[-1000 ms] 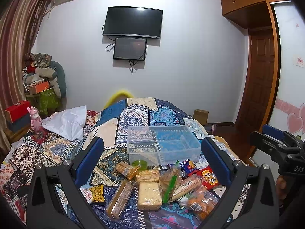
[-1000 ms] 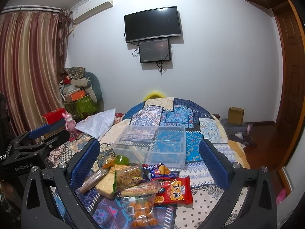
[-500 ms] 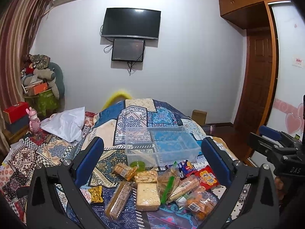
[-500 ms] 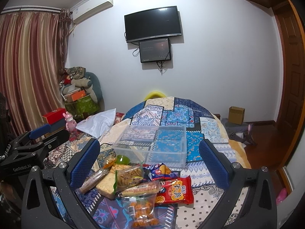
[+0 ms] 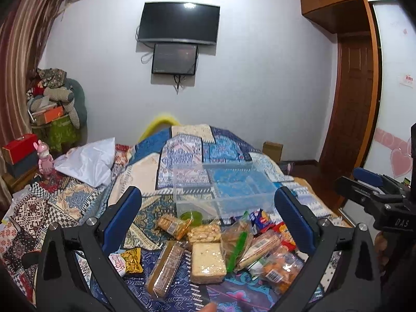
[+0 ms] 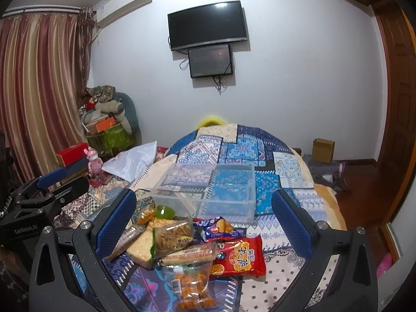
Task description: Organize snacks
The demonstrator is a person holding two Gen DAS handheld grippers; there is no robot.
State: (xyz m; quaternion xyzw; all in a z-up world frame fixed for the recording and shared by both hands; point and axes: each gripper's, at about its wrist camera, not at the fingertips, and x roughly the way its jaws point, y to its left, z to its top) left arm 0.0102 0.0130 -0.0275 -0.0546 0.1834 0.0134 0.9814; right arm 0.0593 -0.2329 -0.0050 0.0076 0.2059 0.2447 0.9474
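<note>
Left wrist view shows the left gripper (image 5: 208,218) with its jaws spread wide and nothing between them, hovering over a heap of snacks (image 5: 221,244) on the patterned quilt (image 5: 182,153). At 12 o'clock from the heap sits a clear plastic bin (image 5: 223,189), apparently bare inside. The right gripper (image 6: 204,214) is likewise splayed and holding nothing, with the red packet (image 6: 240,258) at about 5 o'clock of its gap. These packs look light, crinkly and slippery, and the crackers inside would likely crush; a gentle pinch across a sealed end or narrow edge seems safest. The biscuit sleeve (image 5: 165,267) at 7 o'clock looks stiffer, so gripping its short width should hold.
</note>
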